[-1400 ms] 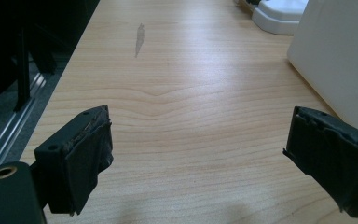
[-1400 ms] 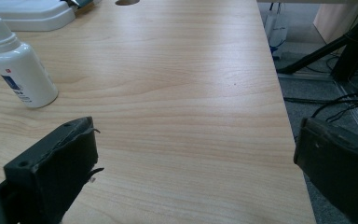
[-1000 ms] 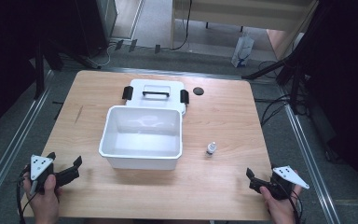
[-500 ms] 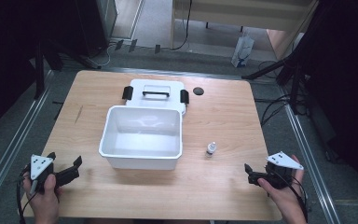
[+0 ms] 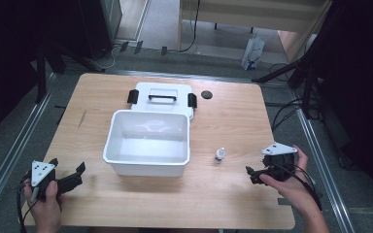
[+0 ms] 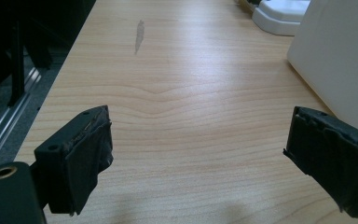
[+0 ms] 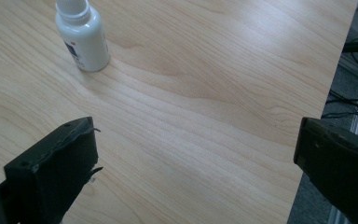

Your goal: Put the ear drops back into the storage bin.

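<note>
I am holding my right gripper (image 5: 253,173) with its jaws spread wide and empty, near the small white plastic bottle (image 5: 220,154) that is standing up on the table, just right of the big white plastic box (image 5: 147,162). To do this well, I think I should be turning toward the bottle and going slow, so I am not knocking it over. My left gripper (image 5: 73,174) is resting wide open at the near left of the pale wooden table (image 5: 233,116), with grey floor and dark stands all around.
</note>
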